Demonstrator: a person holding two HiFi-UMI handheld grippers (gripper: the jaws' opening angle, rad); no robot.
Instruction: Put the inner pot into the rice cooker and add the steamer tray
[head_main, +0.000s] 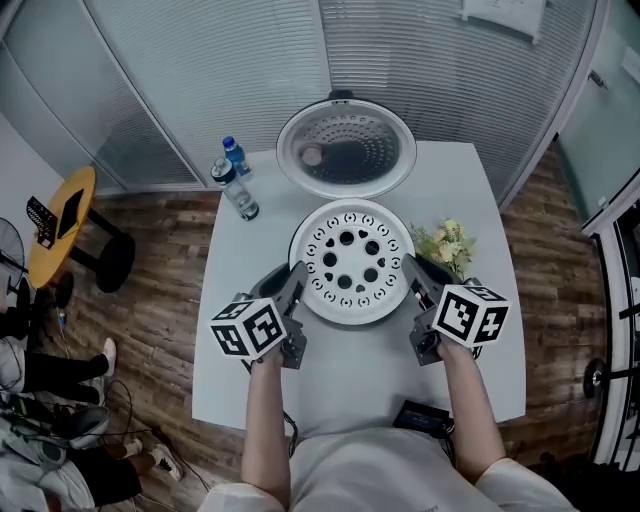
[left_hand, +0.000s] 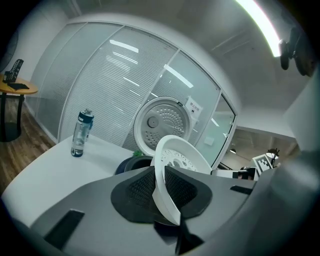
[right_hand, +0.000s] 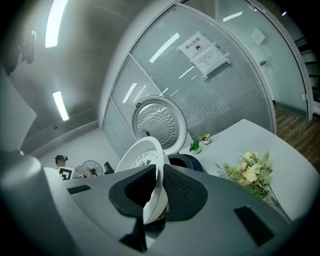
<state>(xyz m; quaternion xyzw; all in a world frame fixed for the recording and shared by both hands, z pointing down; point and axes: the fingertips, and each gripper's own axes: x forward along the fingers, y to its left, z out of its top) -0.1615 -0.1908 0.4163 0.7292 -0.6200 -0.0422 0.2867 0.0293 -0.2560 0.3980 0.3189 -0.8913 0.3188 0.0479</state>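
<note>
My left gripper (head_main: 297, 277) is clamped on the left rim of the white steamer tray (head_main: 372, 262), and my right gripper (head_main: 412, 274) is clamped on its right rim. The steamer tray sits over the body of the rice cooker (left_hand: 131, 164), in front of the raised lid (head_main: 345, 150); I cannot tell whether it rests on the body. On the table (head_main: 470, 190), a water bottle (head_main: 238, 190) stands left of the rice cooker and flowers (head_main: 447, 243) lie to its right.

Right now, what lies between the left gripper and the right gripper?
The round white perforated steamer tray fills the gap in the head view; the left gripper and right gripper each clamp its rim, as their own views show.
</note>
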